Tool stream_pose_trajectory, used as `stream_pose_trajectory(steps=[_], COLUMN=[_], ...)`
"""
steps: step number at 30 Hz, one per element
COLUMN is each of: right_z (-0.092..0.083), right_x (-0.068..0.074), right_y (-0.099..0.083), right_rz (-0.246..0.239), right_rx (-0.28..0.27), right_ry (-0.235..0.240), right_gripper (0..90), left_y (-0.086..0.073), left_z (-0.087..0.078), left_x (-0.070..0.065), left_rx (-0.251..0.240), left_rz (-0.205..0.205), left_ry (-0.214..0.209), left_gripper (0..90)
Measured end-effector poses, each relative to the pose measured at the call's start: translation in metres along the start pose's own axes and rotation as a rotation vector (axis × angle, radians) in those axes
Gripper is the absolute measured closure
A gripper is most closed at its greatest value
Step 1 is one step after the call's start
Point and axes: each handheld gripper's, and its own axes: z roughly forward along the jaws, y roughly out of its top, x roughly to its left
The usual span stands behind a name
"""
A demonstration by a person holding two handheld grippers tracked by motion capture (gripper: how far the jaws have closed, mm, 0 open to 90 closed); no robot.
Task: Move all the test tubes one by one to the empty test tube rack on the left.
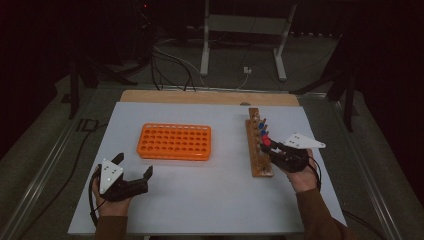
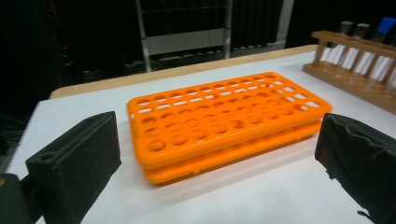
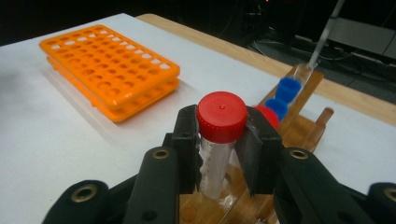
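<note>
I am clamping my right gripper (image 3: 219,154) onto a red-capped test tube (image 3: 220,135), its pads pressing the clear body just under the cap while the tube's foot is sitting in a hole of the wooden tube rack (image 1: 259,150) near the desk's right edge. My left gripper (image 1: 134,167) is resting near the desk's front left corner, its jaws standing wide apart with nothing between them, facing the orange tube rack (image 2: 224,121) that is lying mid-desk.
</note>
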Motion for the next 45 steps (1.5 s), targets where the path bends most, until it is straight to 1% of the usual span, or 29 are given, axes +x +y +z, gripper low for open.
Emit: stream_pose_trajectory(steps=[2,4,6,7,8,9,11,14,15,17,18,21,22,23,25,26,27,28,30,33,34,35,36,40,41,42,43,44,45], right_z=[-0.004,-0.008,-0.013,-0.013,-0.017,-0.018,-0.021,-0.023,-0.024,-0.023,-0.021,-0.016,-0.014,-0.012,-0.008,-0.006,-0.006,-0.003,0.0,0.005,0.005,0.008,0.009,0.014,0.015,0.016,0.017,0.018,0.019], right_x=[-0.001,-0.002,-0.002,-0.002,-0.002,-0.002,-0.003,-0.002,-0.002,-0.001,0.0,0.003,0.005,0.006,0.01,0.012,0.012,0.016,0.02,0.026,0.026,0.029,0.031,0.037,0.039,0.04,0.041,0.042,0.043], right_y=[0.006,0.013,0.019,0.019,0.025,0.028,0.033,0.041,0.043,0.046,0.048,0.049,0.05,0.05,0.051,0.051,0.051,0.053,0.055,0.056,0.056,0.057,0.058,0.06,0.06,0.06,0.059,0.059,0.059], right_rz=[-0.01,-0.013,-0.013,-0.013,-0.016,-0.015,-0.01,-0.007,-0.008,-0.002,-0.001,0.002,-0.001,-0.001,-0.007,-0.005,-0.005,-0.011,-0.015,-0.014,-0.014,-0.016,-0.014,-0.021,-0.023,-0.024,-0.021,-0.025,-0.023], right_rx=[-0.003,-0.013,-0.023,-0.023,-0.028,-0.031,-0.039,-0.048,-0.05,-0.049,-0.047,-0.042,-0.042,-0.038,-0.032,-0.03,-0.03,-0.028,-0.025,-0.028,-0.028,-0.027,-0.026,-0.022,-0.018,-0.016,-0.013,-0.013,-0.01], right_ry=[0.0,-0.002,0.003,0.003,0.005,0.011,0.022,0.036,0.041,0.058,0.064,0.08,0.087,0.096,0.105,0.113,0.113,0.123,0.135,0.156,0.156,0.167,0.173,0.193,0.196,0.201,0.205,0.208,0.212], right_gripper=[70.6,70.7,70.7,70.7,70.8,70.8,70.8,70.8,70.7,70.8,70.7,70.7,70.7,70.7,70.7,70.7,70.7,70.7,70.7,70.7,70.7,70.7,70.7,70.7,70.6,70.7,70.6,70.6,70.6], left_y=[0.003,0.009,0.016,0.019,0.026,0.026,0.032,0.043,0.051,0.058,0.058,0.066,0.07,0.07,0.073,0.076,0.076,0.077,0.078,0.079,0.079,0.08,0.08,0.081,0.081,0.081,0.081,0.081,0.082], left_z=[0.001,0.003,0.006,0.008,0.013,0.013,0.018,0.027,0.033,0.04,0.04,0.052,0.06,0.06,0.068,0.077,0.077,0.081,0.089,0.101,0.104,0.11,0.11,0.12,0.123,0.123,0.125,0.125,0.126], left_x=[-0.002,-0.007,-0.011,-0.014,-0.019,-0.019,-0.026,-0.036,-0.044,-0.052,-0.052,-0.065,-0.074,-0.074,-0.084,-0.094,-0.094,-0.098,-0.109,-0.122,-0.126,-0.135,-0.135,-0.148,-0.152,-0.152,-0.156,-0.156,-0.16], left_rx=[0.005,-0.01,-0.018,-0.022,-0.035,-0.035,-0.052,-0.072,-0.08,-0.073,-0.073,-0.061,-0.054,-0.054,-0.044,-0.038,-0.038,-0.034,-0.022,-0.012,-0.009,-0.004,-0.004,0.016,0.013,0.013,0.016,0.016,0.021], left_rz=[0.008,0.015,0.023,0.021,0.026,0.026,0.029,0.06,0.069,0.067,0.067,0.06,0.073,0.073,0.091,0.1,0.1,0.101,0.112,0.118,0.122,0.126,0.126,0.143,0.152,0.152,0.167,0.167,0.195], left_ry=[-0.003,-0.024,-0.054,-0.074,-0.115,-0.115,-0.145,-0.182,-0.207,-0.222,-0.222,-0.257,-0.281,-0.281,-0.303,-0.328,-0.328,-0.348,-0.369,-0.412,-0.426,-0.443,-0.443,-0.47,-0.494,-0.494,-0.517,-0.517,-0.524], left_gripper=[0.8,0.8,0.8,0.8,0.8,0.8,0.8,0.8,0.8,0.8,0.8,0.8,1.3,1.5,3.2,4.2,5.3,6.8,8.5,14.3,14.3,16.7,18.5,34.9,39.9,42.9,46.5,50.6,53.8])
